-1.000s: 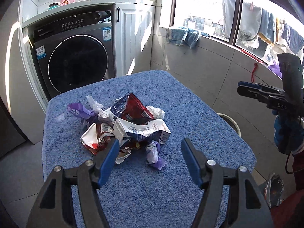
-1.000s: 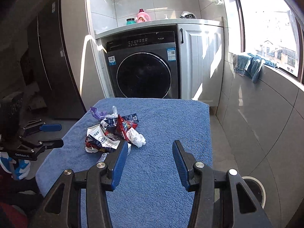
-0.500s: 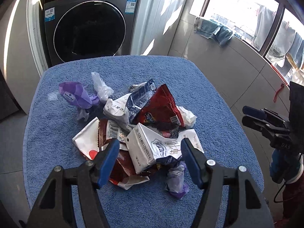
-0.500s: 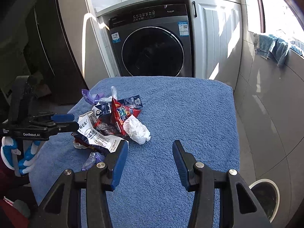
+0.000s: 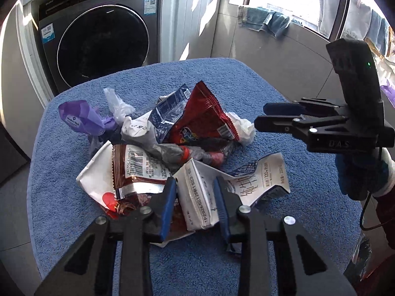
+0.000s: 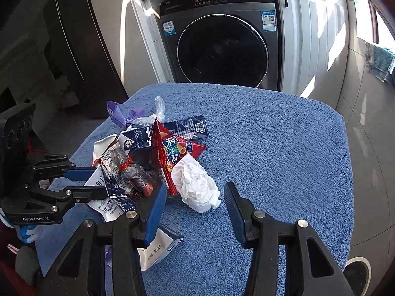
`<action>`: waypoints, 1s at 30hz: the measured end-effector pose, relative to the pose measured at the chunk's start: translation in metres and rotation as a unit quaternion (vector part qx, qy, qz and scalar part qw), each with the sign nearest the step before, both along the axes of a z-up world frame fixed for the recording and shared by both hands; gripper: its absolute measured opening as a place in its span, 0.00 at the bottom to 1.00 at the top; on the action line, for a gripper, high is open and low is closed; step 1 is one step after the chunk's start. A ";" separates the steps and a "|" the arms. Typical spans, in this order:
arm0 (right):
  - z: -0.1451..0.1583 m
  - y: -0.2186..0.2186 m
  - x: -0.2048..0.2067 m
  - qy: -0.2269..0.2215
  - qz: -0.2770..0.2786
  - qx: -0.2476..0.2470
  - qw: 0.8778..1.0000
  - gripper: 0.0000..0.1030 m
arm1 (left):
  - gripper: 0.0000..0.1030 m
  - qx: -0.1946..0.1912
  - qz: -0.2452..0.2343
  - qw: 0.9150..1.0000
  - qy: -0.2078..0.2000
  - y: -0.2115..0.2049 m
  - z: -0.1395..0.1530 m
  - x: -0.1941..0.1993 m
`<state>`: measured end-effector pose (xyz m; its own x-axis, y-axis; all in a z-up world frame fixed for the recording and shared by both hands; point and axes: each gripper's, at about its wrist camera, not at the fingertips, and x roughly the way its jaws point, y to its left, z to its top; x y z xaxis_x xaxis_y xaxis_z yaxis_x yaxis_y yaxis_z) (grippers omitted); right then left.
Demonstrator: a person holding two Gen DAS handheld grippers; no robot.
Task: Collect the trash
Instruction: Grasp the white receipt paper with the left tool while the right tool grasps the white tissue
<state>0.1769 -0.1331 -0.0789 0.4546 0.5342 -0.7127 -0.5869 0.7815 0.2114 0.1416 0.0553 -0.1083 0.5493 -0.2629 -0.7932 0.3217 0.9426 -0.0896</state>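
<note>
The left gripper [image 5: 195,194] pinches the flattened milk carton [image 5: 197,197] to lift it; the right gripper [image 6: 195,204] waits spread beside the tissue [image 6: 197,187].

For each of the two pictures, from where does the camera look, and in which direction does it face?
Left wrist view: sits on the left tool, facing the washing machine over the trash pile; its fingers straddle the white milk carton; the right tool and a blue-gloved hand show at right.
Right wrist view: sits on the right tool, open, facing the same machine above a crumpled white tissue; the left tool shows at left.
Shared: blue towel, red snack bag, carton, washing machine.
</note>
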 end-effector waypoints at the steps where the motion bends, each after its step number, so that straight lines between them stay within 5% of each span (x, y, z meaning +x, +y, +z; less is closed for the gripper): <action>1: -0.004 0.002 0.003 0.003 0.001 -0.002 1.000 0.45 | 0.29 -0.003 -0.003 1.000 0.002 -0.001 0.000 -0.002; 19: -0.045 0.013 0.041 0.051 0.013 -0.024 0.998 0.44 | 0.35 -0.102 0.009 0.990 0.098 -0.012 -0.029 -0.014; 23: -0.044 0.018 0.040 0.050 0.029 -0.024 0.998 0.24 | 0.33 -0.105 0.013 0.990 0.088 -0.012 -0.027 -0.019; 30: -0.033 0.010 0.020 0.031 0.027 -0.024 0.999 0.19 | 0.27 -0.110 0.033 0.991 0.062 -0.003 -0.013 -0.041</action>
<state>0.1974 -0.1226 -0.1117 0.3803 0.5216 -0.7637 -0.6162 0.7587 0.2114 0.1005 0.0525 -0.1211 0.4725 -0.4040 -0.7833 0.2337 0.9144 -0.3306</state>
